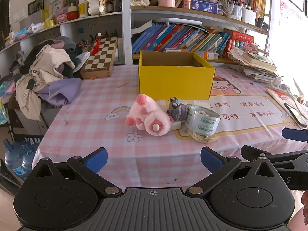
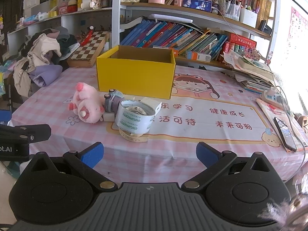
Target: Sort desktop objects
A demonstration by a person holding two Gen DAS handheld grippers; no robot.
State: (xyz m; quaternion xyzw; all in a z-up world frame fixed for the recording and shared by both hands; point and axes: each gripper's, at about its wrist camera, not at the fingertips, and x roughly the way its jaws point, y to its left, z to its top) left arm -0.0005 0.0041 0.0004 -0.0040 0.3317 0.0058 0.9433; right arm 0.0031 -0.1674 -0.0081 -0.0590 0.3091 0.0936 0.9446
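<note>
Tape roll (image 2: pixel 134 116) before toys, yellow box (image 2: pixel 134 77)

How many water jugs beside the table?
2: both blue plastic water jugs sit on the floor at the table's left, one beside the other. More may be hidden.

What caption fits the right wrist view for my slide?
Open right hand-held gripper faces a pink plush toy, toy car and tape roll before a yellow box.

Pink-and-white checked cloth (image 1: pixel 92 104) covers the bench. A yellow box (image 1: pixel 176 79), pink plush toy (image 1: pixel 149 114), grey toy car (image 1: pixel 178 108) and brown-and-cream chessboard (image 1: pixel 101 56).
</note>
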